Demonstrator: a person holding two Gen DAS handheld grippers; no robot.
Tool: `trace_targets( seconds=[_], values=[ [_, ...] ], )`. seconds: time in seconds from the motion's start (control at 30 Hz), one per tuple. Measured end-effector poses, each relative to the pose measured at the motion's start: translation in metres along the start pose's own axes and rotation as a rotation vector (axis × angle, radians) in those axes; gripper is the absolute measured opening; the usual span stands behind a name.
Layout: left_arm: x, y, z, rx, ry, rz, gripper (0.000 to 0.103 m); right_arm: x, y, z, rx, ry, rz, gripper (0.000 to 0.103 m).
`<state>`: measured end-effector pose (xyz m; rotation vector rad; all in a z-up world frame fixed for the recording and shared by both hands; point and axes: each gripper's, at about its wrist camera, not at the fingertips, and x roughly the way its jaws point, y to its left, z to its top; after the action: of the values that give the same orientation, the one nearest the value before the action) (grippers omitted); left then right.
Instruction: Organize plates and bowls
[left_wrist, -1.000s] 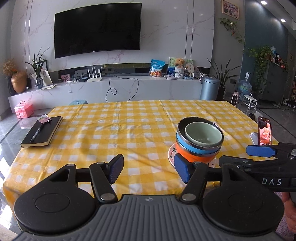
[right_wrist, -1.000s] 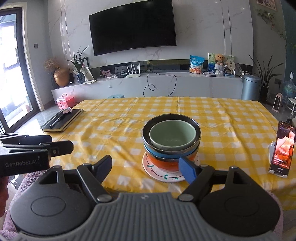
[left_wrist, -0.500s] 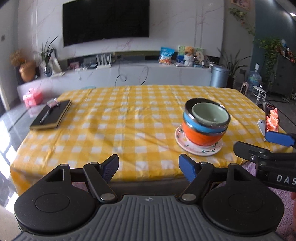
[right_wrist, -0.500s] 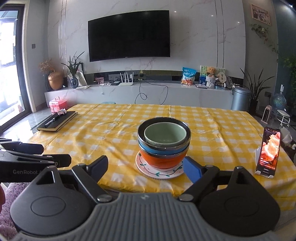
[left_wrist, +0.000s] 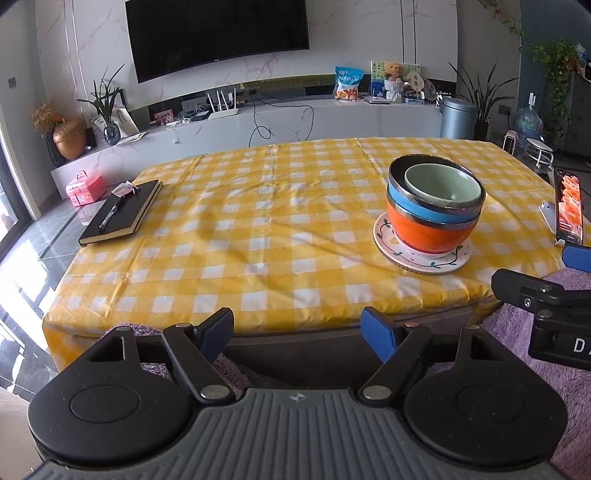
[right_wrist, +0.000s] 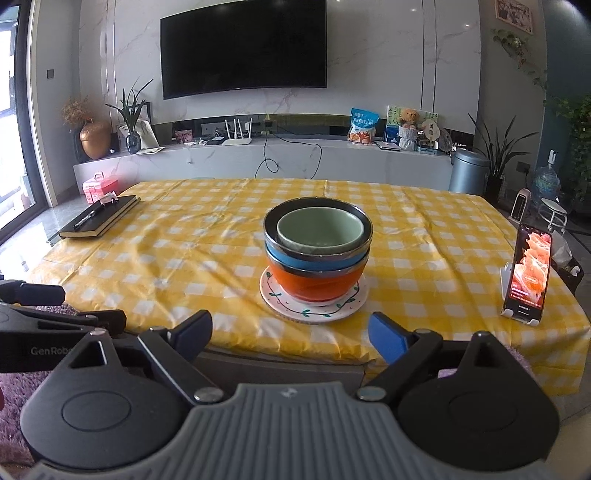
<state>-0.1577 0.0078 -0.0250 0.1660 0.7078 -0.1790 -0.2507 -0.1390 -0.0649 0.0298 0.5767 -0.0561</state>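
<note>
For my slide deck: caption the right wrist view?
Open right gripper faces green bowl nested in stacked bowls on a plate.

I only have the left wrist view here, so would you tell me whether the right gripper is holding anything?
Observer: No. The right gripper is open with nothing between its fingers, short of the table's near edge; its jaws have just been opening.
Operator: Thank you. The phone is cut close to my frame's edge; how is it standing?
Observer: The phone leans upright on a small white stand, screen lit.
Operator: Is the stack centred on the plate?
Observer: From the right wrist, the orange bowl sits about mid-plate, the blue bowl and green bowl nested above.
</note>
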Motion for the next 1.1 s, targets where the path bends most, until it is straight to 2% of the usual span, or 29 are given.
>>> trace_targets(
  seconds=[0.4,1.1],
  values=[
    [-0.0008,0.001,0.0005,-0.01,-0.002,0.008,0.093,-0.0032,0.0029,-0.0008,-0.018,-0.023,0.013,0.091],
    [-0.0014,0.0008,0.0002,-0.009,-0.003,0.008,0.093,-0.001,0.0043,-0.0019,-0.026,-0.011,0.013,0.093]
  ],
)
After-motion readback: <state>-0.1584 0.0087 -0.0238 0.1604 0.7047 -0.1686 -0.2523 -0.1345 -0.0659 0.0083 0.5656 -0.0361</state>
